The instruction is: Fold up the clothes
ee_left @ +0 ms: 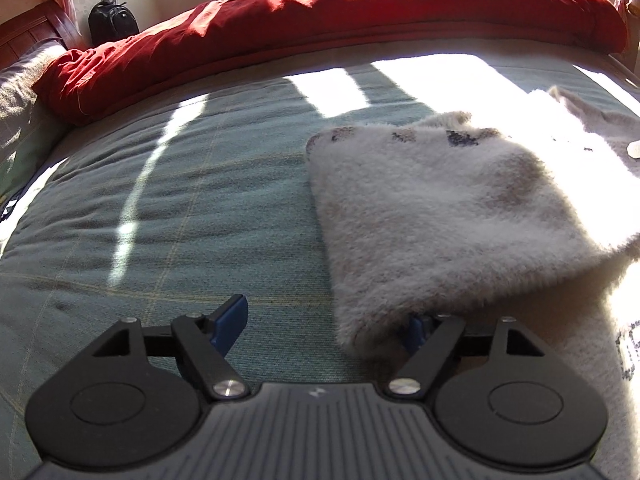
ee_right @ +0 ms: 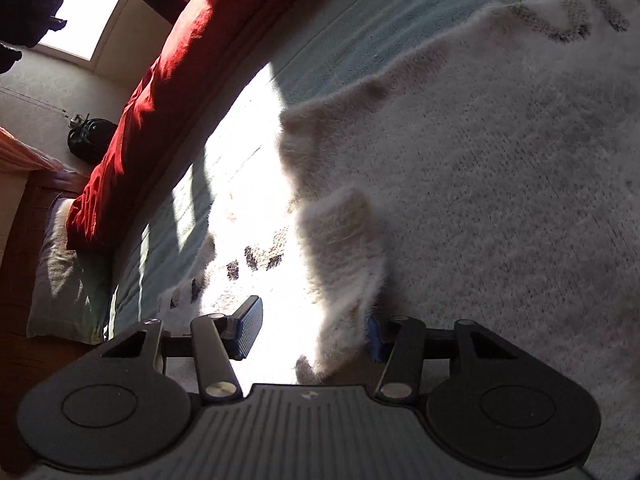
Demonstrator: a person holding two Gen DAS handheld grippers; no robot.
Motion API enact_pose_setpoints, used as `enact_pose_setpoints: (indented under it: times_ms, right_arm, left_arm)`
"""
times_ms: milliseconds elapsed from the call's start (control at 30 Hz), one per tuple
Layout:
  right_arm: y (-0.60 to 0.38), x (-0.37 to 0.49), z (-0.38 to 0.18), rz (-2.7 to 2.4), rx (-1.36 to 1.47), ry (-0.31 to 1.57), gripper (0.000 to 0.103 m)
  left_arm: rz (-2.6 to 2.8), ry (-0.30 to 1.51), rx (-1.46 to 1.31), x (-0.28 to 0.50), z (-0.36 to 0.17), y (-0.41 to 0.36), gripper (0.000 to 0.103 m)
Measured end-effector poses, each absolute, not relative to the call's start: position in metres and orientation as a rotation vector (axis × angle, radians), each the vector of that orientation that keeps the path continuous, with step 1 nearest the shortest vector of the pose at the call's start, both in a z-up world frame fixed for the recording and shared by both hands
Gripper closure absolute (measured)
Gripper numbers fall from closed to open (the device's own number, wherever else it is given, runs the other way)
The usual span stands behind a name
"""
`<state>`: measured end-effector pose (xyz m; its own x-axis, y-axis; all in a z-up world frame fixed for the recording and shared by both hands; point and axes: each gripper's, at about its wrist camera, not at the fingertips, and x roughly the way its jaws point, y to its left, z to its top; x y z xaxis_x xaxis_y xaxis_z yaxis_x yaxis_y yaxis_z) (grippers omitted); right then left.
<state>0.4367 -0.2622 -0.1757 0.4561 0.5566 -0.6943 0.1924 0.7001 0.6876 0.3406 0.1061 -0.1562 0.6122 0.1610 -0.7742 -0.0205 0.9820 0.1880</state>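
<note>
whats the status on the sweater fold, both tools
Left tool open, folded sweater edge draped over one finger. Right tool open, sweater flap between its fingers, not pinched. Red duvet lies beyond, bedspread around the sweater bare.

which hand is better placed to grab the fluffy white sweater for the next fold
Right, probably. A raised flap of the fluffy white knitted sweater already stands between the right tool's parted jaws. The left tool is open over the grey-green bedspread, only edging the fabric.
</note>
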Motion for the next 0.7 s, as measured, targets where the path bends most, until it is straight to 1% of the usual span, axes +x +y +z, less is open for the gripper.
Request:
enact_pose_setpoints:
  times_ms: [33,100,433,567,700]
  right_arm:
    - [-0.259,0.440,-0.176,0.245,0.786,1.104,0.073]
    - [-0.254,0.444,-0.174,0.234,0.762,1.103,0.095]
    - [-0.257,0.455,-0.133,0.268,0.631,1.049,0.096]
    - [-0.259,0.454,-0.138,0.231,0.555,1.072,0.096]
    - [-0.261,0.450,-0.155,0.199,0.530,1.099,0.096]
  left_arm:
    - [0.107,0.908,0.166,0.341,-0.156,0.106,0.022]
    - [0.110,0.910,0.164,0.341,-0.157,0.107,0.021]
    - [0.105,0.921,0.169,0.344,-0.156,0.105,0.020]
    - [0.099,0.924,0.169,0.345,-0.156,0.105,0.020]
    - [0.085,0.932,0.181,0.346,-0.153,0.103,0.020]
